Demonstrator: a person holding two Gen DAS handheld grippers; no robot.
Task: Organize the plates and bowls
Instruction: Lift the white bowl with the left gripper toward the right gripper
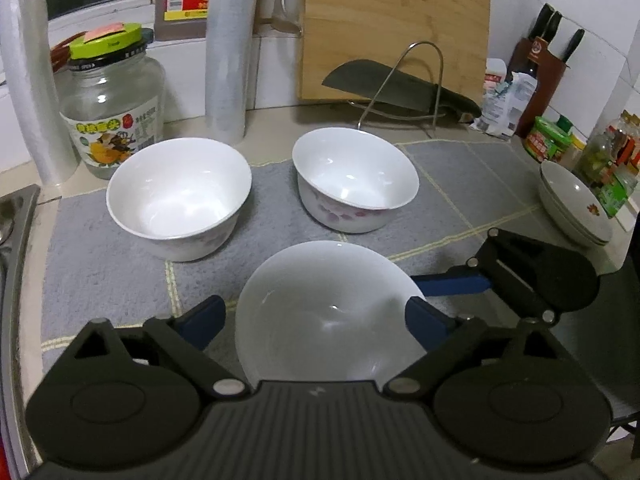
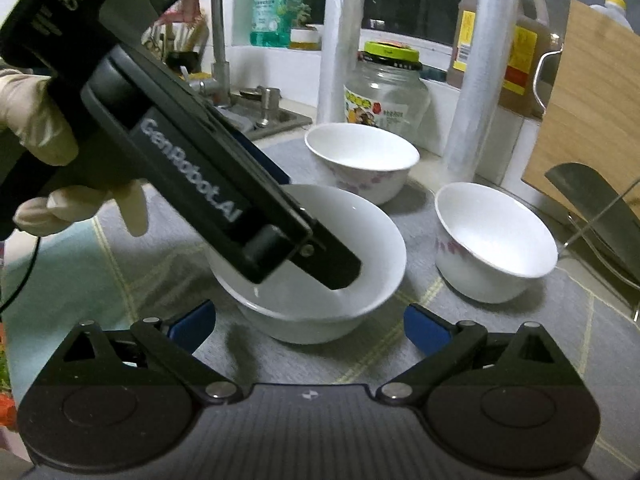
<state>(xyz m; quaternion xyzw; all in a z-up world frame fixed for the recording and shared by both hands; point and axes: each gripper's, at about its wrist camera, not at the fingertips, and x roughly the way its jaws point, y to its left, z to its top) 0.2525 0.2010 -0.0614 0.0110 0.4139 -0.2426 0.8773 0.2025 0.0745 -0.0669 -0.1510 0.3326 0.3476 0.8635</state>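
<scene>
Left tongs (image 1: pixel 316 320) spread around upright near bowl (image 1: pixel 328 312), mouth up, unpinched; right tongs (image 2: pixel 310 326) open, empty.

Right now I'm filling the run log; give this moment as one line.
left gripper: open, astride nearest bowl | right gripper: open, empty | two bowls behind | plates stacked

I see three glossy white glazed bowls, the nearest one (image 1: pixel 328 312) smooth and catching highlights, resting on a matt grey woven cloth mat (image 1: pixel 100 256) with a slightly rough nap. Behind them stand a pale wooden cutting board (image 1: pixel 396 28) with visible grain, a clear glass jar (image 1: pixel 114 116) (its lid is green plastic), and a bent shiny metal wire rack (image 1: pixel 420 80). My left gripper's (image 1: pixel 316 322) body looks like matt black plastic with blue pads.
</scene>
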